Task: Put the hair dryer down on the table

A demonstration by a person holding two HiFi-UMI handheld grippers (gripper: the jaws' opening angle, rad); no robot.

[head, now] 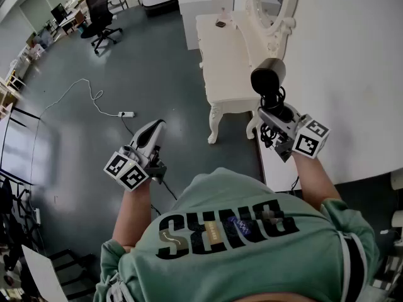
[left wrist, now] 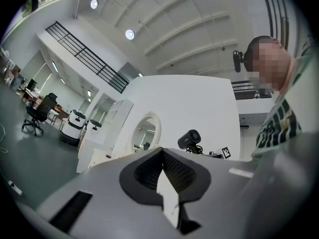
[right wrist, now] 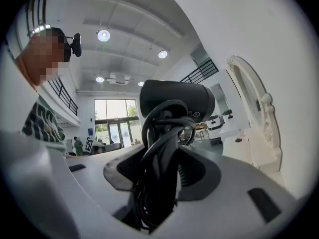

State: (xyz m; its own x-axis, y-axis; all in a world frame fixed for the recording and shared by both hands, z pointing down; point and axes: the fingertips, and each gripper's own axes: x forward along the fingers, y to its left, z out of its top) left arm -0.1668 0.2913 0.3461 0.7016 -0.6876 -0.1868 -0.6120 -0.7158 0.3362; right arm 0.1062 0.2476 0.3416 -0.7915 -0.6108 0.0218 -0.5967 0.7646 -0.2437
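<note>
Coiled cord (right wrist: 159,168) hides the handle of the hair dryer (right wrist: 177,101), grasped mid-air by the right hand-held gripper (head: 275,110) right of centre, beside the white surface (head: 220,68). Left hand-held gripper (head: 156,128) clenched, empty.

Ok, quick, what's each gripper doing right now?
Left gripper: closed, nothing between its jaws.
Right gripper: closed on the hair dryer, gripped by its cord-wrapped handle.
</note>
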